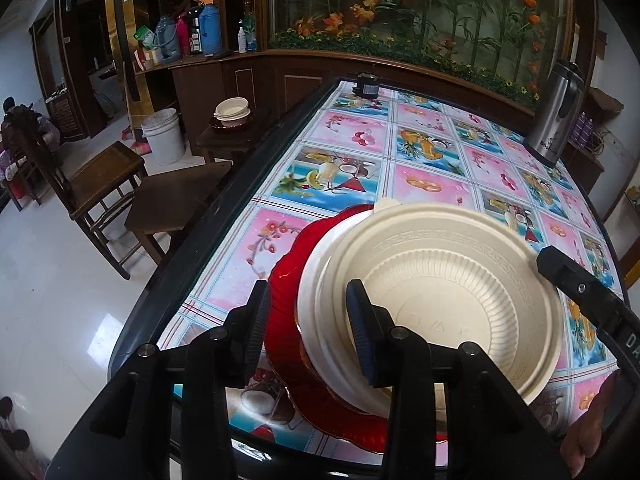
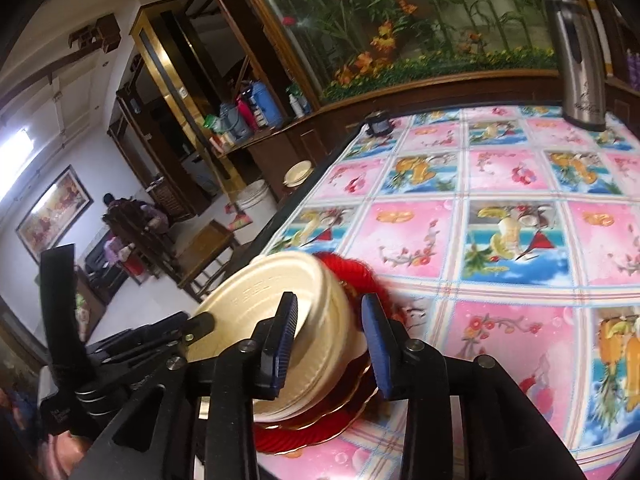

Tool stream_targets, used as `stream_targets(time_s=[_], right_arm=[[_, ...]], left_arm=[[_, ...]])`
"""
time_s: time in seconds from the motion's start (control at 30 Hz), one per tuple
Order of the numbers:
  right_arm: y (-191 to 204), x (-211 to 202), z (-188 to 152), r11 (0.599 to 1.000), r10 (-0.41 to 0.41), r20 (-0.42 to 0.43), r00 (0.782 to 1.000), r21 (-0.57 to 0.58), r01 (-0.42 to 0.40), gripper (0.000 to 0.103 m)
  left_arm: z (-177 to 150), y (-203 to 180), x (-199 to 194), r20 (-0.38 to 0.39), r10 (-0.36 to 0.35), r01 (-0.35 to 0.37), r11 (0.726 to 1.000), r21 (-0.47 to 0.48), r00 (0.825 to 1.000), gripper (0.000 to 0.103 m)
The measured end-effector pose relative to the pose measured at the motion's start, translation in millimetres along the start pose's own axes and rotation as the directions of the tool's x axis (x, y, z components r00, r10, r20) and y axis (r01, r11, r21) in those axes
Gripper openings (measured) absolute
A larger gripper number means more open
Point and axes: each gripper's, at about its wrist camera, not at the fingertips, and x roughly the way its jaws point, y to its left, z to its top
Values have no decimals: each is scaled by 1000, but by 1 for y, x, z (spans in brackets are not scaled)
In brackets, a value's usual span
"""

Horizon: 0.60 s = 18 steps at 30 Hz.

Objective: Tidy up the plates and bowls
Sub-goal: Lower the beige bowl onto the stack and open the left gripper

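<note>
A stack of cream bowls point(image 1: 440, 292) sits on red scalloped plates point(image 1: 284, 292) near the front left corner of the table. My left gripper point(image 1: 307, 286) is open and straddles the stack's left rim, with one finger inside the top bowl and one outside over the red plate. In the right wrist view the cream bowls point(image 2: 256, 292) rest on the red plates point(image 2: 320, 420). My right gripper point(image 2: 330, 298) is open astride the bowls' right rim, its pads clear of it. The other gripper shows in each view, right point(image 1: 580, 292) and left point(image 2: 160, 340).
A steel thermos point(image 1: 556, 112) stands at the table's far right and a small black object point(image 1: 366, 86) at the far edge. The table's dark left edge point(image 1: 192, 248) runs close by the stack. Beyond it are wooden chairs point(image 1: 100, 184), a white bucket point(image 1: 162, 136) and more bowls point(image 1: 232, 114) on a stool.
</note>
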Motion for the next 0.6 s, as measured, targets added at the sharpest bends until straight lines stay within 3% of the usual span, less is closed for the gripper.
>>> stream_targets(time_s=[0.13, 0.17, 0.3, 0.43, 0.6], right_arm=[[6, 3, -4, 997, -61, 28, 998, -49, 62, 39], [8, 6, -5, 995, -73, 32, 997, -62, 75, 39], [14, 17, -13, 989, -99, 32, 995, -110, 102, 39], [11, 13, -14, 992, -79, 42, 996, -98, 82, 39], [6, -4, -10, 994, -64, 93, 994, -80, 71, 39]], left_arm=[[-1, 1, -8, 59, 45, -46, 999, 10, 997, 40], [0, 1, -7, 64, 51, -52, 999, 15, 997, 45], [-4, -2, 7, 56, 84, -87, 995, 46, 995, 47], [-8, -1, 15, 37, 68, -69, 997, 46, 997, 47], [-3, 2, -6, 110, 61, -64, 998, 26, 992, 51]])
